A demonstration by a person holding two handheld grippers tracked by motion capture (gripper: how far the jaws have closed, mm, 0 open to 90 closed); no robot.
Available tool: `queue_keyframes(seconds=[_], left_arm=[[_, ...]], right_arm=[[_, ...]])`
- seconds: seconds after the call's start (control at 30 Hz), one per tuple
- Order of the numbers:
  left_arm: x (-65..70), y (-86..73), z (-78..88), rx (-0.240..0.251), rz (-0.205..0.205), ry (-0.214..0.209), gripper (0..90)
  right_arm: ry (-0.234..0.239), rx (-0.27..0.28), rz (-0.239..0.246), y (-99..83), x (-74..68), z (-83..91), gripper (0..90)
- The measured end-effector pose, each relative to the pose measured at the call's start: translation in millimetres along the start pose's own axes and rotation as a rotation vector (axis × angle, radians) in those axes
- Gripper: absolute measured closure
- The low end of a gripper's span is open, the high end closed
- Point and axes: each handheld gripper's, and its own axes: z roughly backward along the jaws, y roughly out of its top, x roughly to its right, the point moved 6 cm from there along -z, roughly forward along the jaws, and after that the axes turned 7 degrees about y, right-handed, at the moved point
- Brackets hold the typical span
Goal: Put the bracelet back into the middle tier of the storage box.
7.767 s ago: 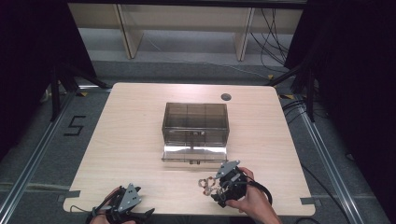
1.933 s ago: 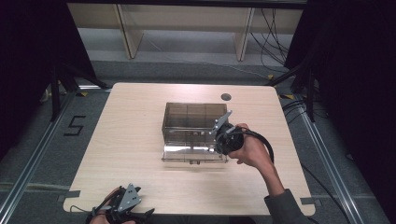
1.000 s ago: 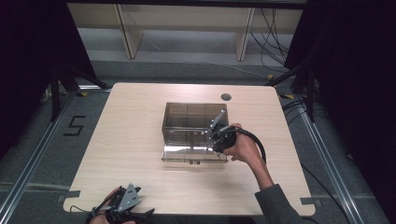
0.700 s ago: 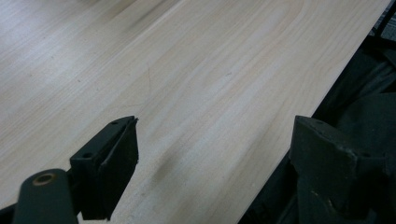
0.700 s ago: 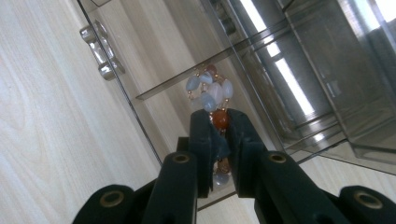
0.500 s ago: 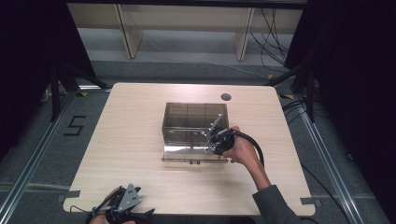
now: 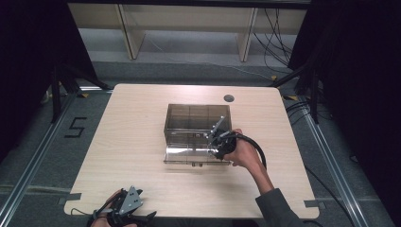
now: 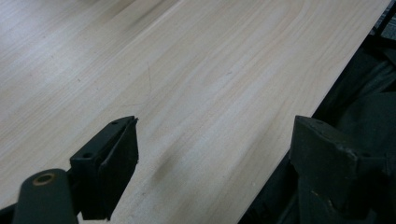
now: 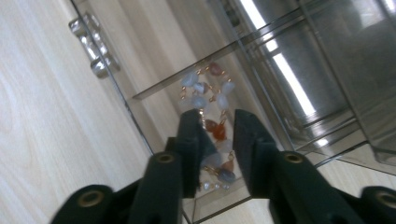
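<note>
While the left gripper [image 7: 126, 208] rests at the table's [image 7: 142, 137] near left edge with jaws spread wide, the right gripper [image 9: 215, 123] is inside the clear box's [image 7: 196, 118] pulled-out drawer [image 7: 187, 153], jaws narrowly parted around a beaded bracelet [image 9: 208, 98].

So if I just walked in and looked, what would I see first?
Probably the smoky see-through box in the middle of the table, with its drawer pulled out. The right gripper reaches into that drawer, its jaws around a beaded bracelet of pale blue and orange stones. The left gripper rests open at the table's near edge.
</note>
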Motion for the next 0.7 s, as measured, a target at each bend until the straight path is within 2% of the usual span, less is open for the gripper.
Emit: queue_keyframes(seconds=[0.03, 0.07, 0.1, 0.13, 0.17, 0.3, 0.33, 0.37, 0.4, 0.5, 0.57, 0.63, 0.7], left_arm=[[0.5, -0.4, -0.3, -0.004, 0.002, -0.01, 15.6], [0.0, -0.9, -0.8, -0.011, 0.001, -0.007, 15.6], [-0.6, -0.7, -0.2, -0.011, -0.001, 0.003, 15.6], [1.1, -0.3, -0.7, -0.005, 0.009, -0.018, 15.6], [0.1, -0.1, 0.2, -0.003, 0.0, -0.004, 15.6], [0.7, -0.5, -0.7, -0.006, 0.008, -0.014, 15.6], [0.0, -0.2, 0.3, -0.003, 0.001, -0.001, 15.6], [-0.1, -0.8, -0.4, -0.01, -0.003, -0.012, 15.6], [-0.8, -1.4, -0.9, -0.018, -0.006, -0.002, 15.6], [1.3, -0.4, -1.0, -0.007, 0.009, -0.019, 15.6], [0.1, -1.3, -1.5, -0.017, -0.001, -0.011, 15.6], [0.3, -0.8, -1.6, -0.011, 0.006, -0.008, 15.6], [1.0, -0.6, -1.1, -0.008, 0.008, -0.018, 15.6]], right_arm=[[-0.019, 0.011, -0.024, 0.4, -1.7, 0.9, 67.5], [-0.025, 0.013, -0.029, 0.9, -3.2, 2.2, 65.2], [-0.026, 0.019, -0.054, 1.5, -6.9, 5.0, 62.8], [-0.036, 0.024, -0.054, 1.9, -7.1, 6.1, 61.3], [-0.042, 0.027, -0.056, 2.1, -7.6, 7.4, 58.9], [-0.071, 0.05, -0.055, 0.9, -8.0, 11.7, 52.7], [-0.07, 0.051, -0.05, 0.4, -8.5, 12.0, 52.3], [-0.068, 0.051, -0.046, -0.5, -9.5, 12.3, 51.6], [-0.072, 0.054, -0.058, -1.4, -10.5, 13.2, 51.2], [-0.084, 0.067, -0.06, -3.5, -11.2, 15.5, 50.3], [-0.078, 0.073, -0.063, -5.1, -13.1, 16.4, 49.8], [-0.081, 0.078, -0.061, -6.9, -13.8, 17.5, 48.8], [-0.081, 0.083, -0.062, -7.4, -13.8, 17.8, 48.3]])
